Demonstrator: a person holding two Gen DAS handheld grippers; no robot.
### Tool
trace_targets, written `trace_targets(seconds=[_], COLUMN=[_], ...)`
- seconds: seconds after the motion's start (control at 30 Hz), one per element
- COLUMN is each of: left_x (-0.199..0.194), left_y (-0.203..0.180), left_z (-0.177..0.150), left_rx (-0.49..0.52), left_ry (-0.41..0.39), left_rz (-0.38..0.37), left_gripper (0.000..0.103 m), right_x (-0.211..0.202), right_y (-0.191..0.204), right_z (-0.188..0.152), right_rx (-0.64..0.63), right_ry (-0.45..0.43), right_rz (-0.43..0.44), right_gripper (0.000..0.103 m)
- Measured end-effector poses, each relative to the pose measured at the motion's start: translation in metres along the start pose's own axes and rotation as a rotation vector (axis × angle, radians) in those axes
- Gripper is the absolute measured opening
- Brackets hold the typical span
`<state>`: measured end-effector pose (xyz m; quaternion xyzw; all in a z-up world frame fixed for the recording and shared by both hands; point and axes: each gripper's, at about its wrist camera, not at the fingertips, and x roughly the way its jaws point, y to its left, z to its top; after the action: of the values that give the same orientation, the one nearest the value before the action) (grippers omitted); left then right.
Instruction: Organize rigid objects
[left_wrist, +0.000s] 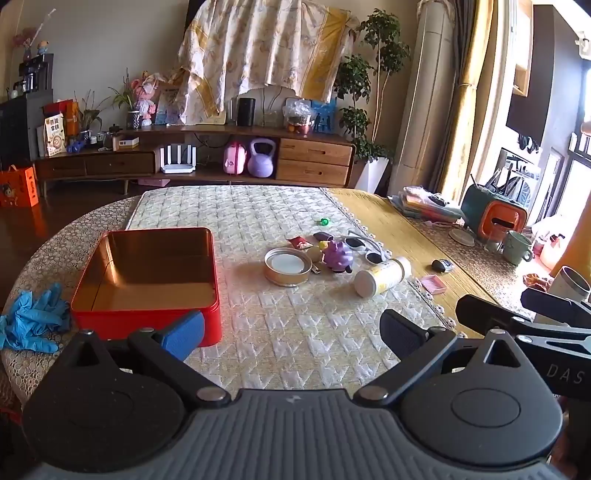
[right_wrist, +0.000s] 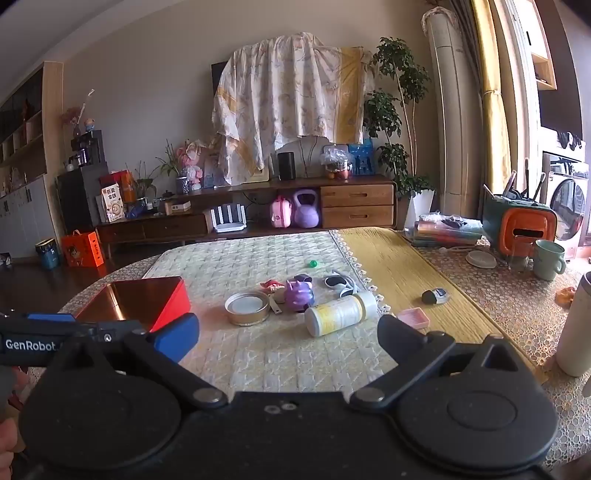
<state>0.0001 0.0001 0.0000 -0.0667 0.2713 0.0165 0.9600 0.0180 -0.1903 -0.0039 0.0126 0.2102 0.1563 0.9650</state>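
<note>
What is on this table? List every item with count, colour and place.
tin box: 1, red outside and gold inside, empty, left on the quilted mat
round tin: 1, gold with white inside, mat centre
toy figure: 1, purple, right of the round tin
bottle: 1, white and yellow, lying on its side, near the mat's right edge
sunglasses: 1, white frame, behind the bottle
small ball: 1, green, far on the mat
soap dish: 1, pink, on the yellow cloth
gloves: a bunch, blue, left of the tin box
mug: 1, pale green, far right
left gripper: open, empty
right gripper: open, empty
</note>
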Motion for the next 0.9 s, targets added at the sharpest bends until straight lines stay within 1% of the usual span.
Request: trace_targets(seconds=[0.13, 0.2, 0.33, 0.47, 0.8, 0.83, 0.9], left_x=[-0.005, -0.004, 0.007, 0.011, 0.011, 0.010, 0.011], left_y=[0.002, 0.004, -0.004, -0.001, -0.002, -0.002, -0.002], left_z=[-0.001, -0.001, -0.003, -0.004, -0.007, -0.008, -0.009], left_rx=[-0.014, -0.020, -0.011, -0.014, -0.017, -0.019, -0.019], left_ry=[-0.003, 0.009, 0.028, 0.034, 0.041, 0.043, 0.043], left_rz=[-0.012, -0.015, 0.003, -0.001, -0.002, -0.003, -0.003], left_gripper=[0.102, 0.102, 0.102, 0.102, 0.102, 0.102, 0.102], right_x=[0.001, 0.001, 0.002, 0.002, 0.001, 0.003, 0.003], right_y=[-0.001, -0.001, -0.003, -0.003, 0.001, -0.004, -0.004], right_z=[0.000, 0.000, -0.001, -0.001, 0.003, -0.003, -0.003], right_rx=[-0.004, -0.002, 0.002, 0.006, 0.007, 0.007, 0.006], right_ry=[0.010, 0.011, 0.015, 0.016, 0.019, 0.019, 0.018], right_rz=[-0.004, -0.003, -0.002, 0.001, 0.002, 0.002, 0.002], right_gripper=[0.103, 0.103, 0.103, 0.103, 0.103, 0.103, 0.103])
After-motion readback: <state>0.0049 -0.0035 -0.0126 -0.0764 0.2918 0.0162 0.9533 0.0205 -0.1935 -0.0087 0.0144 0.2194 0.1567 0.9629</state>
